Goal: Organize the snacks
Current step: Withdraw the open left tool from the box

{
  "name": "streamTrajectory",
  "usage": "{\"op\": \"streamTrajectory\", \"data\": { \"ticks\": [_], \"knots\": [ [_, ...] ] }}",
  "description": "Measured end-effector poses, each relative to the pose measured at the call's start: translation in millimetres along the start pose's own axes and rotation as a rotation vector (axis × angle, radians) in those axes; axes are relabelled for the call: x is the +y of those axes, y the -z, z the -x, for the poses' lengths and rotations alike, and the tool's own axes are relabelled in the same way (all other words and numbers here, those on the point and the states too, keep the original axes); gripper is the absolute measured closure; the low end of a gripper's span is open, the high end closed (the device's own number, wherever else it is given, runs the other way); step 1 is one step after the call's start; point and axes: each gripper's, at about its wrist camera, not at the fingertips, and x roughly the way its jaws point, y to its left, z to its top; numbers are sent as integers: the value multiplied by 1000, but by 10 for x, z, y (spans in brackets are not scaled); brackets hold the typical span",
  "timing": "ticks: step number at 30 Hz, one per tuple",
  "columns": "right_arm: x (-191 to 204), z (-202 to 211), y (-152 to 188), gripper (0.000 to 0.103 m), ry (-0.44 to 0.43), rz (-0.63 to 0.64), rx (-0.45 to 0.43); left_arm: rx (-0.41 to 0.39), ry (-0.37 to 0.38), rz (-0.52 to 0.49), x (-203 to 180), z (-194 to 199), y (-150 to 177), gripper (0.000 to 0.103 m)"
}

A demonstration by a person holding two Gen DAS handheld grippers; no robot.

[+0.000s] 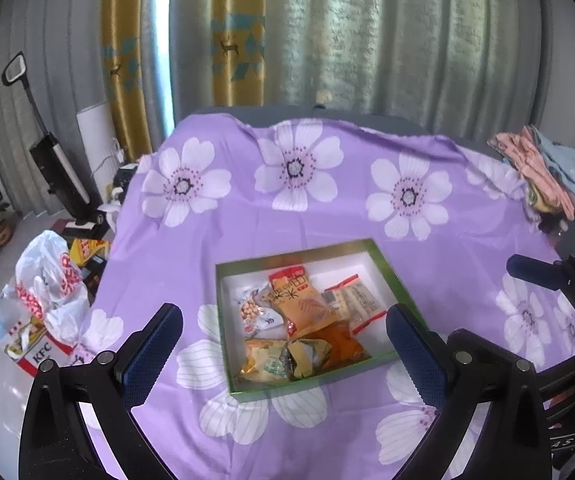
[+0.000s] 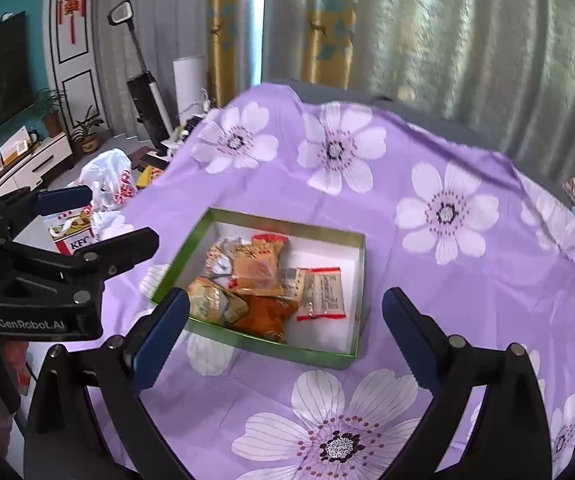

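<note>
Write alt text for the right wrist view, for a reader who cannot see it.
A shallow green cardboard box with a white inside holds a pile of orange, yellow and red-edged snack packets on a purple cloth with white flowers. The right tool stands open and empty in front; the left tool enters at left.

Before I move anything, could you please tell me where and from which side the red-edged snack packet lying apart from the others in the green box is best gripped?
Grip the red-edged packet across its narrow width, from straight above. It lies flat on the bare white floor of the green box, whose walls block a sideways approach.
</note>
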Motion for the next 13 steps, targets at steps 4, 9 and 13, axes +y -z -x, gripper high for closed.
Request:
{"op": "streamTrajectory", "data": {
  "ticks": [4,9,13],
  "knots": [
    [62,122,-36,5,-8,1,-16,-20,-30,-4,14,116,-21,2],
    [96,180,-43,5,-10,11,-24,-36,-36,5,34,174,-19,2],
    [108,184,-44,5,-11,14,-25,-55,-51,9,28,210,-28,2]
  ]
}}
